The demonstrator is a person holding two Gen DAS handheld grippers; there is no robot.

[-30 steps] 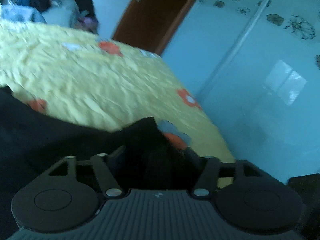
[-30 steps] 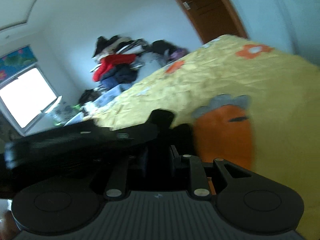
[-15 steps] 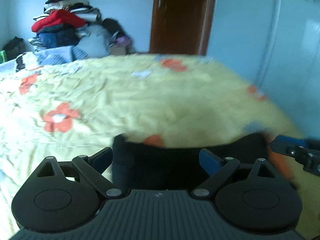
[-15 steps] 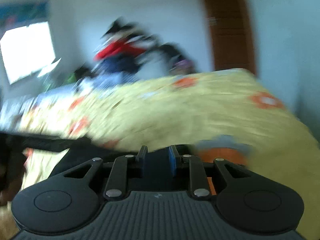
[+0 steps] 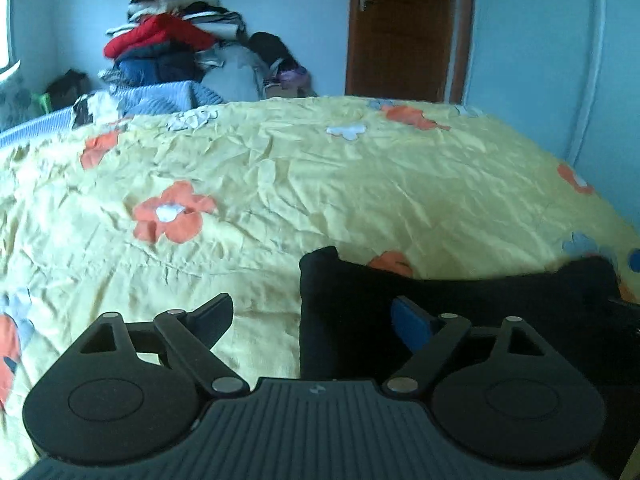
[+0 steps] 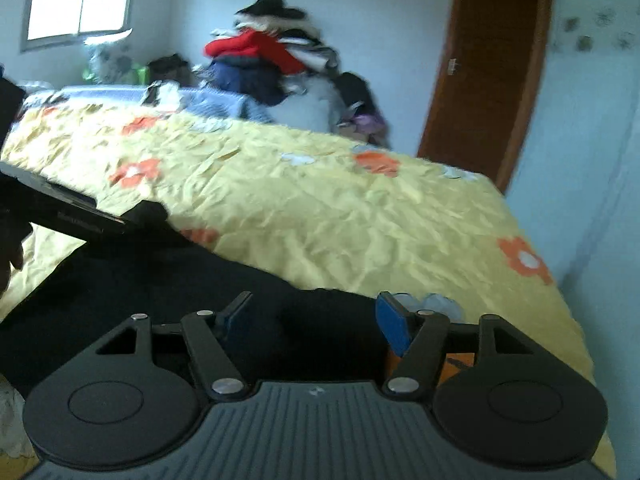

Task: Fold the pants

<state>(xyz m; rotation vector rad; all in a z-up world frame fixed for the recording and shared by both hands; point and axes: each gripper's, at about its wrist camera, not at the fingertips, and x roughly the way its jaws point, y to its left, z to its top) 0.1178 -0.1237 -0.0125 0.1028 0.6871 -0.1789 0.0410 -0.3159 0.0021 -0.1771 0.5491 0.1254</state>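
My left fingers (image 5: pixel 316 320) stand wide, easing inward, gripping nothing; my right fingers (image 6: pixel 316 320) are opening, letting go of the pants (image 5: pixel 460 304), which lie folded on the bed (image 5: pixel 320 184). More folds may remain.

My left gripper (image 5: pixel 312 316) stood wide, jaws easing closed; my right gripper (image 6: pixel 314 318) tilted downward, its jaws opening, pads gripping nothing.

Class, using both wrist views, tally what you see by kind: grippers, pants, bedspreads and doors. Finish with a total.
Grippers: 2 (left gripper, jaws closing, pants edge loose between them; right gripper, jaws opening, pants between them)
Pants: 1 (black pants)
Bedspreads: 1 (yellow flowered bedspread)
Doors: 1 (brown door)
Total: 5
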